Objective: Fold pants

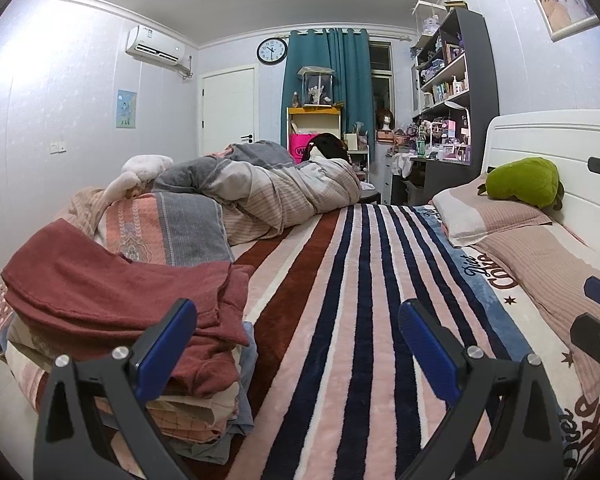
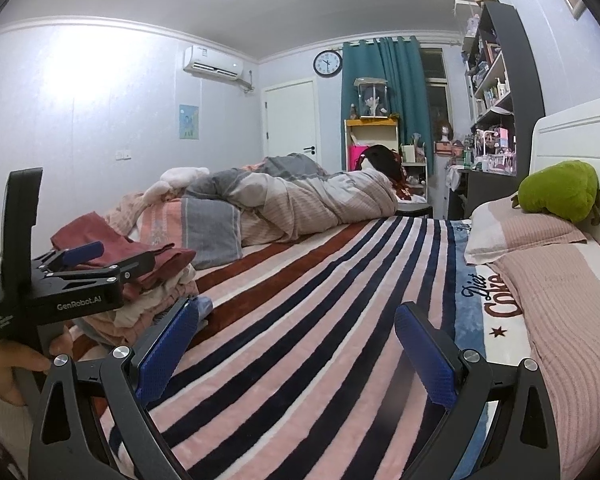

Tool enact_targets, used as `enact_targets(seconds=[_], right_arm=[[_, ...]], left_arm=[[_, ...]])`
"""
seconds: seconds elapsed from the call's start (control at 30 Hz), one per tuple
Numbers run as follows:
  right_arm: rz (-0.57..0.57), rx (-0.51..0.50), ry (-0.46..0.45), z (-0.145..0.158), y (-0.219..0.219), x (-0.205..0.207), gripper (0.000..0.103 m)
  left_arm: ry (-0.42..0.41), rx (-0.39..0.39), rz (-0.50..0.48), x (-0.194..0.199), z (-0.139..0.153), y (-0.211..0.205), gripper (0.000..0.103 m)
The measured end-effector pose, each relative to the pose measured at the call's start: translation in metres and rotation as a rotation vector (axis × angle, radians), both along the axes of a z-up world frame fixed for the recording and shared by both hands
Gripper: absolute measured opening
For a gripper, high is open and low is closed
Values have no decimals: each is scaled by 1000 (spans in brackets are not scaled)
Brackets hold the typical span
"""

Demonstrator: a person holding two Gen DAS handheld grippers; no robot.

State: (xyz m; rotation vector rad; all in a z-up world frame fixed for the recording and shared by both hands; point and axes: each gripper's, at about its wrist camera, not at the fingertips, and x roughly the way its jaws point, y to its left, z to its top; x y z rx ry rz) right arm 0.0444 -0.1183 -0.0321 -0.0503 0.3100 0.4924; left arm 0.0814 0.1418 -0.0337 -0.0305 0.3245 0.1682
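Maroon pants [image 1: 112,292] are seen topping a clothes pile [image 1: 180,408] at the left of the bed [image 1: 340,320], just left of the wide-open, empty left hand-held gripper [image 1: 298,348]. From the right wrist, the right hand-held gripper [image 2: 296,348], likewise agape and empty, is shown farther off; the pants lie left, beyond the left one.

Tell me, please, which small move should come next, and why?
Probably move the left gripper left onto the dark red garment topping the clothes pile. Both grippers, right gripper included, are open and empty, and the striped blanket ahead lies bare.
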Motion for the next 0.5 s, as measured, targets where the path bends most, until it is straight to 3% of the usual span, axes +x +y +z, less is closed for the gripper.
enact_targets(seconds=[0.5], right_arm=[[-2,1,0,-2,-7,1,98]], left_arm=[[6,4,-7,1,-2,-2,100]])
